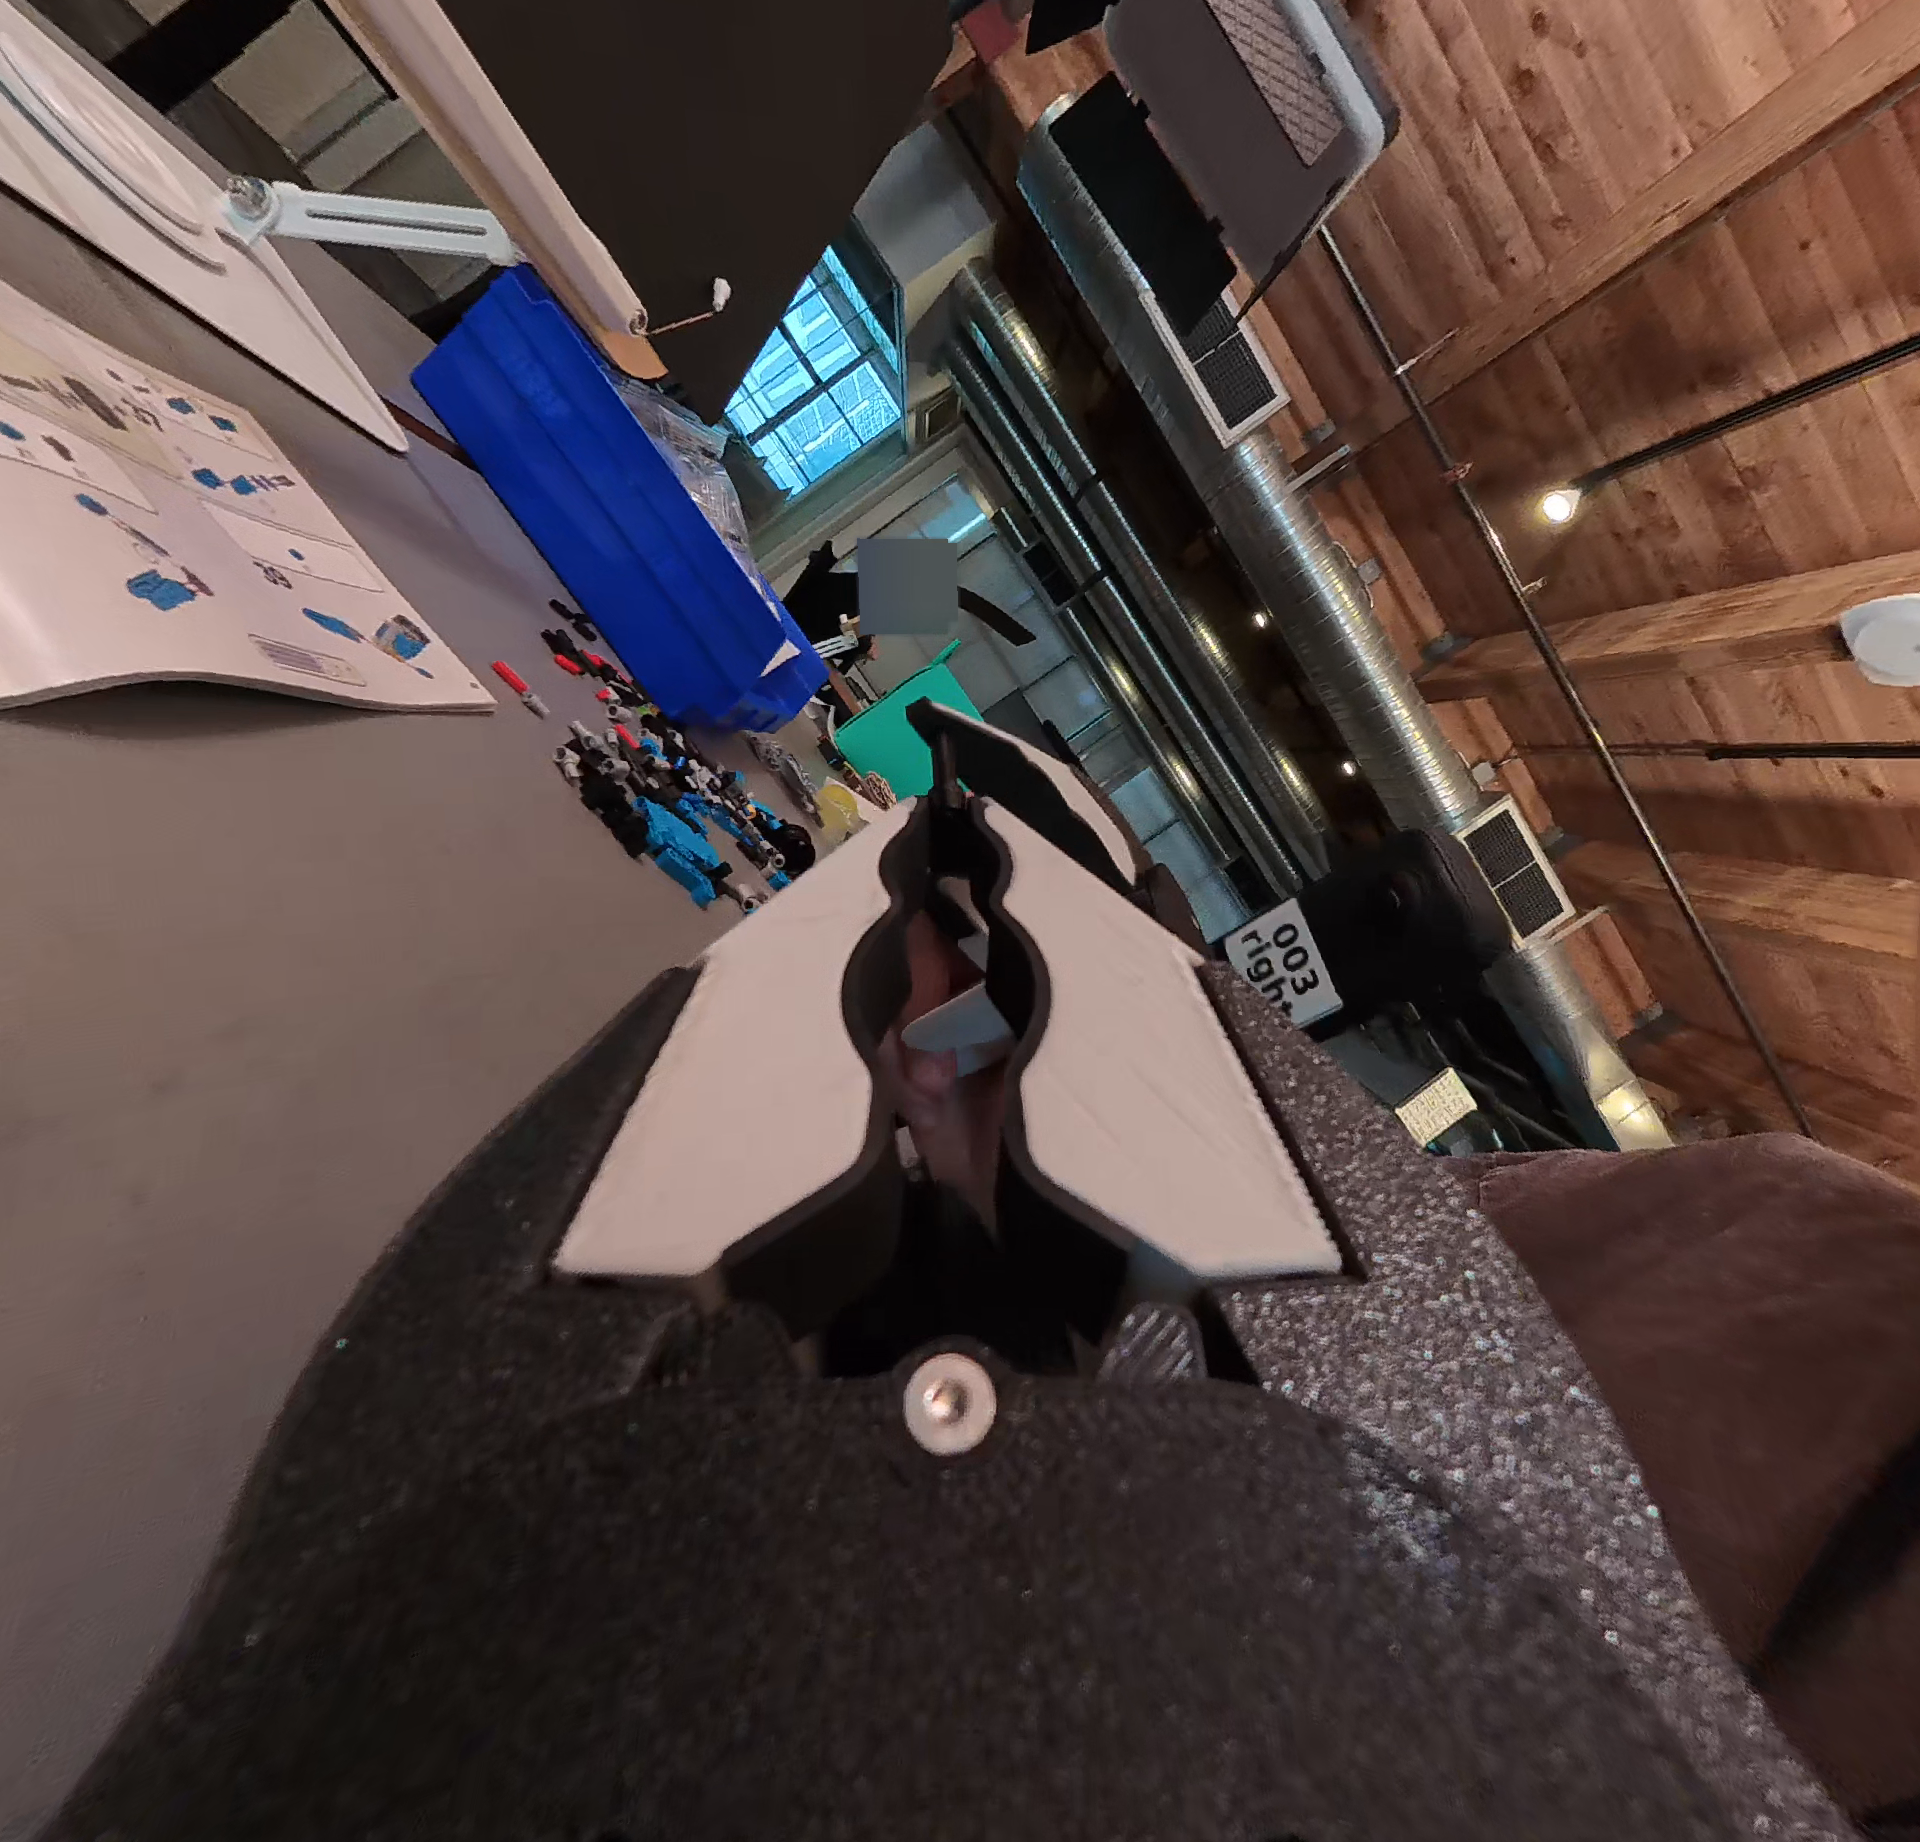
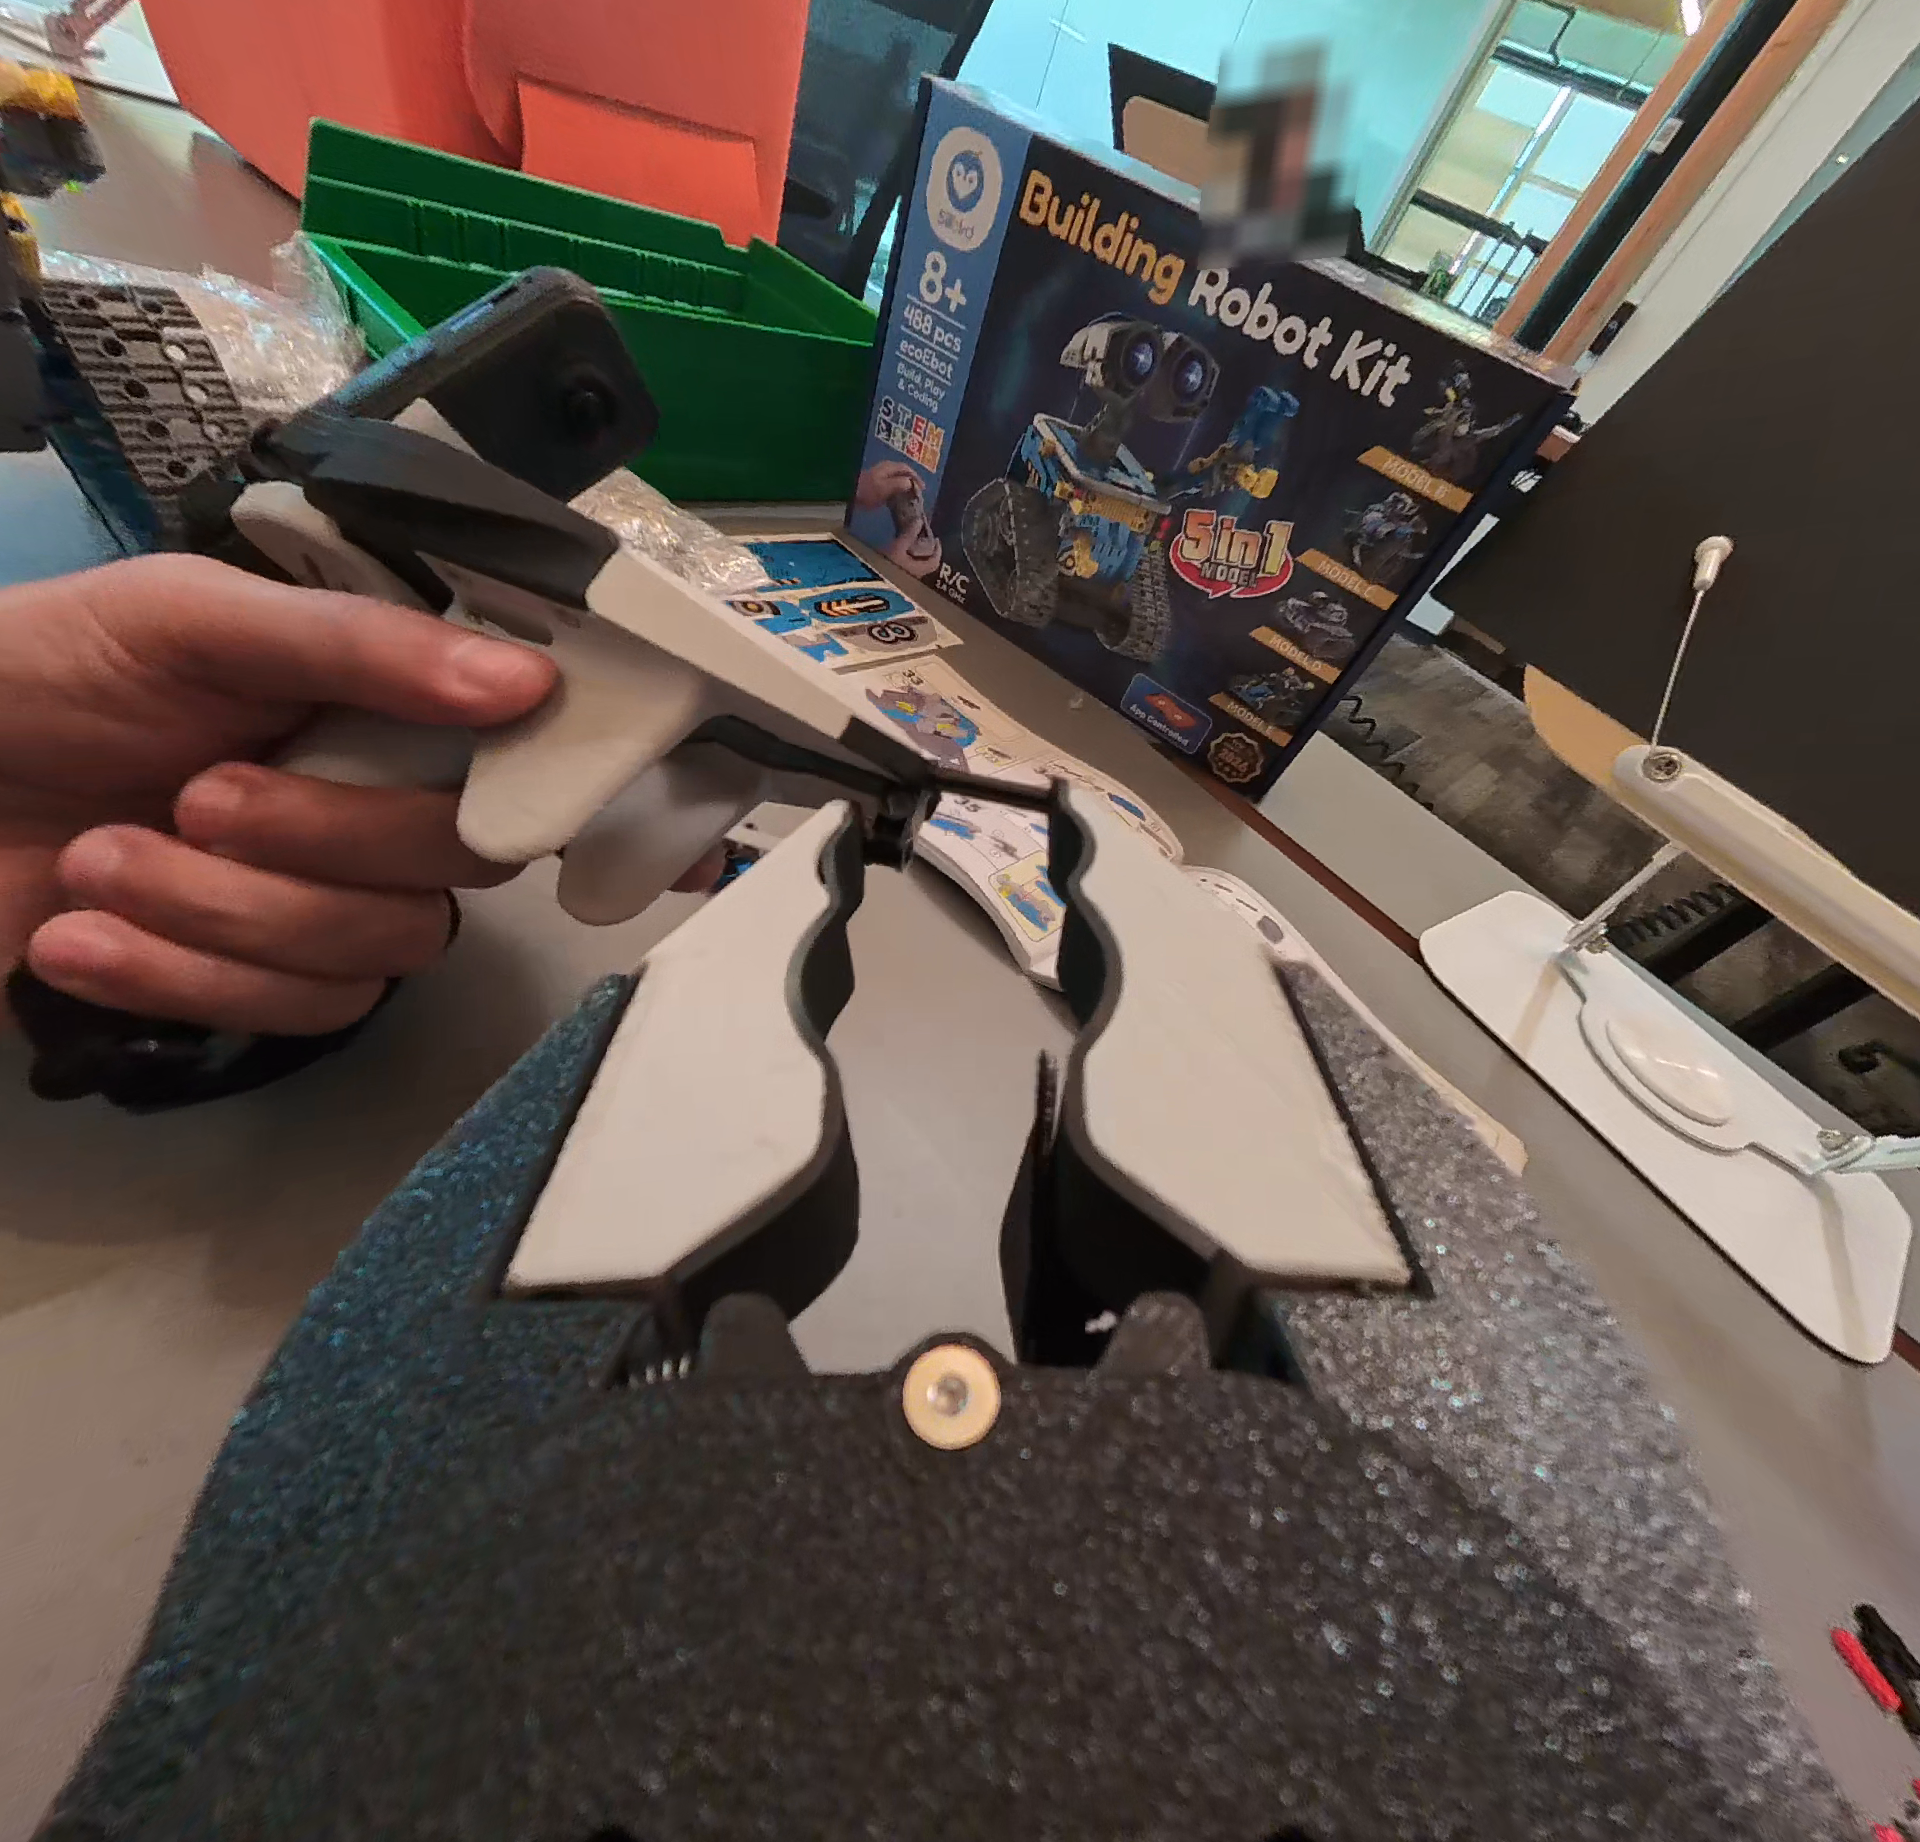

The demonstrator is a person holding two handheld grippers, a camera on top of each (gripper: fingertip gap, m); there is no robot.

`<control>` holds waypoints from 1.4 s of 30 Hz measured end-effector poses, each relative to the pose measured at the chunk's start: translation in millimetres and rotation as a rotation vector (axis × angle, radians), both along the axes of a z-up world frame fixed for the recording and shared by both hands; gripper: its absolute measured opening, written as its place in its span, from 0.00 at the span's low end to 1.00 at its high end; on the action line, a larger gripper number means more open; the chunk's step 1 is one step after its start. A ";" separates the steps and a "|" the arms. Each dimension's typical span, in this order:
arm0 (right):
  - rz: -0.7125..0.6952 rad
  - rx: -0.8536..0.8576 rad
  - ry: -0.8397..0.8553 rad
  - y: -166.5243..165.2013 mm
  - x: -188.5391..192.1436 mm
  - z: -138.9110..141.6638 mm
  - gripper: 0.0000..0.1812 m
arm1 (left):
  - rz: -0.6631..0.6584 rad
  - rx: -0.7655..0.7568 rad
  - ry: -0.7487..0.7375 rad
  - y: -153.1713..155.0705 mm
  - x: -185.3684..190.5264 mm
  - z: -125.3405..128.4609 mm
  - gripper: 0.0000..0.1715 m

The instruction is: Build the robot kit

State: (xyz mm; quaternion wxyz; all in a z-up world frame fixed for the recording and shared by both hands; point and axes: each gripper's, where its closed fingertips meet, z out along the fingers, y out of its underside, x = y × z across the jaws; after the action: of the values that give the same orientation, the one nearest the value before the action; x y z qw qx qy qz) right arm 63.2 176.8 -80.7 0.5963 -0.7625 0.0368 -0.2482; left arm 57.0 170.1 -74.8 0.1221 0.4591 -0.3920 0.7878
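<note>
My left gripper [image 1: 948, 821] is shut on a small black connector piece [image 1: 945, 805], held up above the grey table [image 1: 260, 961]. In the right wrist view a hand [image 2: 208, 784] holds the left gripper [image 2: 894, 774], which comes in from the left with the black piece [image 2: 899, 821] at its tip. A thin black rod [image 2: 987, 790] sticks out of that piece. My right gripper [image 2: 951, 816] is open, and the piece and rod sit between its fingertips, with the piece against the left finger. The right gripper's fingers [image 1: 1023, 769] show just beyond the left one's tip.
A pile of blue, black and red building pieces [image 1: 686, 816], an open instruction booklet [image 1: 208, 566] and a blue bin [image 1: 623, 504] are on the table. The right wrist view shows a robot kit box [image 2: 1195, 462], a green bin [image 2: 623, 317], a sticker sheet [image 2: 831, 608] and a white lamp base [image 2: 1662, 1117]. Less than 4 cm separates the two grippers' tips.
</note>
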 end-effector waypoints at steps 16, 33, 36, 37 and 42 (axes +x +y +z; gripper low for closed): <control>0.010 0.006 0.003 0.8 -2.0 -0.6 0.11 | -0.018 0.003 0.012 -3.1 5.0 -1.4 0.03; 0.063 -0.029 -0.011 -2.4 -3.8 -0.8 0.04 | -0.080 -0.204 0.076 0.9 5.9 1.8 0.03; 0.178 0.001 0.096 -8.9 -4.9 -2.4 0.04 | -0.121 -0.153 0.083 -6.0 3.4 -1.9 0.03; 0.195 -0.008 0.114 -11.5 -3.8 -5.1 0.05 | -0.124 -0.124 0.086 -8.2 3.1 -4.4 0.04; 0.229 -0.045 0.097 -18.4 -9.3 -10.7 0.18 | -0.064 -0.063 0.071 -2.6 5.8 -7.3 0.03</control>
State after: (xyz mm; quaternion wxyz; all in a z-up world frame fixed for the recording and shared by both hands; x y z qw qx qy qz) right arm 53.9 158.4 -91.4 0.6009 -0.7861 -0.0274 -0.1419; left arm 62.8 167.5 -82.1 0.1756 0.4698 -0.3769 0.7787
